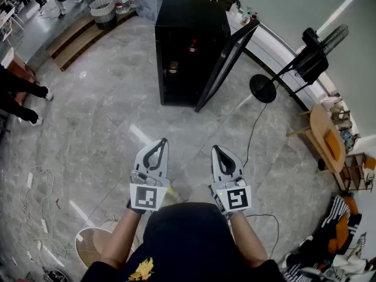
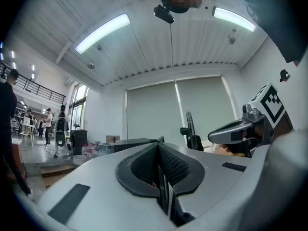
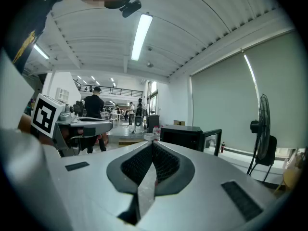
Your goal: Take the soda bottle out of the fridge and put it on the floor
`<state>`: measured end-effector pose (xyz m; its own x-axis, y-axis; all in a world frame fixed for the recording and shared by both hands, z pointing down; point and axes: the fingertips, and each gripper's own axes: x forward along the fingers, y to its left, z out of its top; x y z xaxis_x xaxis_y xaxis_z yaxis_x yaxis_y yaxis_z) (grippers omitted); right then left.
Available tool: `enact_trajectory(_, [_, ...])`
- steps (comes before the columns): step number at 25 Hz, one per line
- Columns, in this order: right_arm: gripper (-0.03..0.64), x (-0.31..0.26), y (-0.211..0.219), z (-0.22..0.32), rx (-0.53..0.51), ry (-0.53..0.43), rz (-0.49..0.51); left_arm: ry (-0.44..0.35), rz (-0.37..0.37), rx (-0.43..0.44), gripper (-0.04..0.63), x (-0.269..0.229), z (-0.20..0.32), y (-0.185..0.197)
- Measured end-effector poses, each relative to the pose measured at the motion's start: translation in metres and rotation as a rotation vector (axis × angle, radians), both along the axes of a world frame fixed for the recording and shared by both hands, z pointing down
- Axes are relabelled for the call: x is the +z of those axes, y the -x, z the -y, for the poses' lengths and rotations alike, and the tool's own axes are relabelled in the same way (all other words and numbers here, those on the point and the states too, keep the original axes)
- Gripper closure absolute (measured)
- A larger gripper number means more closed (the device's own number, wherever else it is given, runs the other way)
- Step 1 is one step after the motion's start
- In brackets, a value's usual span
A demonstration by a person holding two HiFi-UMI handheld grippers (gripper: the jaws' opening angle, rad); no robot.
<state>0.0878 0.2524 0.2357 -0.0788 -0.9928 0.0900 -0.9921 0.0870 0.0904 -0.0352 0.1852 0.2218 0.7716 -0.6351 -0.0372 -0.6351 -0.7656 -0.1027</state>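
Closest to the head camera is the person's black shirt (image 1: pixel 188 239). Just past it the person holds two grey plastic tongs side by side, both pointing at the tall black fridge (image 1: pixel 179 51). The left tongs (image 1: pixel 163 141) are pressed together with nothing between them, and their own view shows the black ribbed pads (image 2: pixel 175 167) meeting at the tip. The right tongs (image 1: pixel 215 148) are pressed together too, and they hold nothing. Each one has a white cube with black squares on its back end.

The fridge stands well in front of the tongs on the shiny grey stone floor (image 1: pixel 106 116). Its glass door (image 1: pixel 226 63) is swung wide open to the right. Inside the fridge, up near the top, is a small dark soda bottle with a red cap (image 1: pixel 192 44). It is far from both tongs. Lower down on the left side of the fridge is a little brownish thing (image 1: pixel 172 68), too small to tell what it is.

To the right of the fridge stands a black fan on a pole (image 1: pixel 317 51), with its round foot on the floor beside the open door. Farther right of the fridge is a round wooden stool (image 1: pixel 326 134). Behind the fridge, off to the left, sits a white basket (image 1: pixel 103 7). Far to the left of the fridge, someone's dark legs (image 1: pixel 23 98) stick into view.
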Motion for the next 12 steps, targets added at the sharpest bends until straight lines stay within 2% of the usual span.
enact_trajectory(2, [0.620, -0.002, -0.009, -0.007, -0.001, -0.011, 0.000, -0.027, 0.016, 0.010, 0.578, -0.004, -0.008, -0.012])
enact_trajectory(5, [0.620, -0.011, -0.029, -0.025, -0.017, -0.033, 0.008, 0.008, -0.023, -0.012, 0.578, -0.013, -0.025, -0.032])
enact_trajectory(12, [0.620, -0.023, -0.109, -0.094, -0.107, -0.077, 0.049, -0.008, -0.026, -0.128, 0.578, -0.039, -0.098, -0.102])
